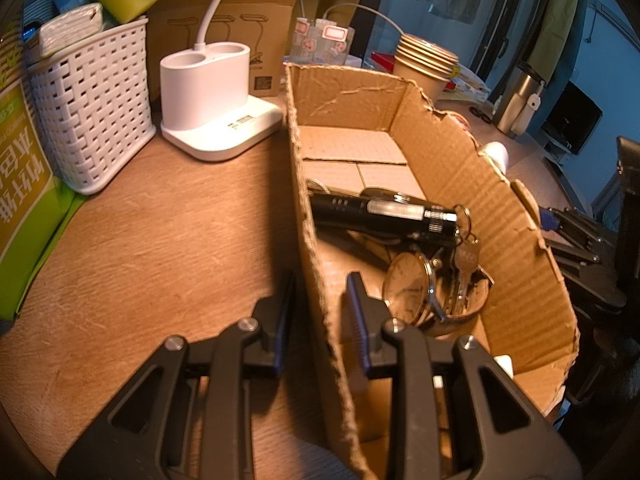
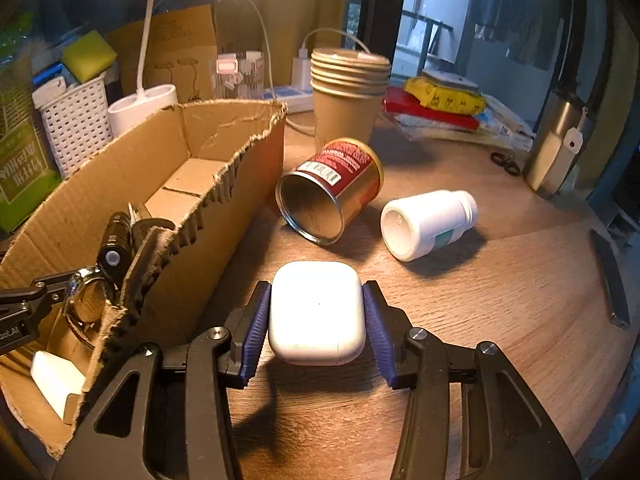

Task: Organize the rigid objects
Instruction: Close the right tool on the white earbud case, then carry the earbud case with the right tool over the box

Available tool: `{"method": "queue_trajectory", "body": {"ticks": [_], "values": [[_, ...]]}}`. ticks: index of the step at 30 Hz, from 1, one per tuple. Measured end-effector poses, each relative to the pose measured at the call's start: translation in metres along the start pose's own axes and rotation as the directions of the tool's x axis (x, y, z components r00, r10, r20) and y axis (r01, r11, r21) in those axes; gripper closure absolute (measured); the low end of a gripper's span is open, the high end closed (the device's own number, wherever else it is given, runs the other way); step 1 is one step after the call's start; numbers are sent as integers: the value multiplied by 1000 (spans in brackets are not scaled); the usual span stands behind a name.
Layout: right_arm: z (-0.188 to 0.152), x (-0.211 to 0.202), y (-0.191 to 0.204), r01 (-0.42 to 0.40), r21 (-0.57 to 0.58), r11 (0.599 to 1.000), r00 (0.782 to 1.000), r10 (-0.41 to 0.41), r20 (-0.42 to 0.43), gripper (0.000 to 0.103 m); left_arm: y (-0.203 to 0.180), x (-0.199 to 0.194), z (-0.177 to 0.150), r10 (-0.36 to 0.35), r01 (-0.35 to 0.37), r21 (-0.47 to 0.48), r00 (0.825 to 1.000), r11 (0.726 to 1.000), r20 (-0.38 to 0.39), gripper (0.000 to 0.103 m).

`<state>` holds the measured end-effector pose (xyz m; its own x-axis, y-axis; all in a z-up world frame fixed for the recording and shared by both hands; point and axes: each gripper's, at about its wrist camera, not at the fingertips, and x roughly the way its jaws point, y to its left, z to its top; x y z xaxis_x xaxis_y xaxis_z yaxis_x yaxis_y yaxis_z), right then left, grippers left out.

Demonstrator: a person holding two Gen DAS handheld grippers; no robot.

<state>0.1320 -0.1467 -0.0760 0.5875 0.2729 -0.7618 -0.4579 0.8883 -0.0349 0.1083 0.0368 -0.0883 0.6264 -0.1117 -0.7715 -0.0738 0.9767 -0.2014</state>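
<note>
White earbud case [image 2: 318, 312] lies flat on the wooden tabletop [image 2: 500, 300], directly between the blue ribbed pads of the right gripper [image 2: 318, 320]; both pads sit against its sides, jaws closed on it (case not visibly lifted, its shadow right beneath it). Just left of it stands the torn-edged cardboard box [image 2: 240, 184]. The left gripper [image 1: 318, 320] straddles that box's near wall [image 1: 320, 280], one pad outside, one inside, jaws nearly shut and pinching the cardboard. Inside the box: a black flashlight [image 1: 384, 216] lying crosswise, a wristwatch [image 1: 412, 288] leaning beside it, a bunch of keys [image 1: 466, 260] on a ring touching the watch, and a white block [image 2: 56, 380] at the near end. Beyond the earbud case, well apart from the right gripper, a red-and-gold tin can [image 2: 336, 188] lies on its side with its open mouth toward the camera, and a white pill bottle [image 2: 428, 222] lies on its side just to the right of the can. Farther back: a stack of paper cups [image 2: 348, 96], a white lamp base [image 1: 216, 108] with a gooseneck, a white woven basket [image 1: 90, 108] holding sponges, and a steel flask [image 2: 556, 148] at the right edge. Warm light on the wood, a dim room and window behind.
</note>
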Motion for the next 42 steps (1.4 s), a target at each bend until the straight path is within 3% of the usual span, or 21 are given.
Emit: {"method": "queue_trajectory", "body": {"ticks": [30,42], "values": [[36,-51,13,-49,-11,999,984,50,168,55,0,0,0,-1,1,1,1000,1000,-1,76],[52,-50,39,-110,-81,991,973,124,196,55,0,0,0,-1,1,1,1000,1000,-1,76]]}}
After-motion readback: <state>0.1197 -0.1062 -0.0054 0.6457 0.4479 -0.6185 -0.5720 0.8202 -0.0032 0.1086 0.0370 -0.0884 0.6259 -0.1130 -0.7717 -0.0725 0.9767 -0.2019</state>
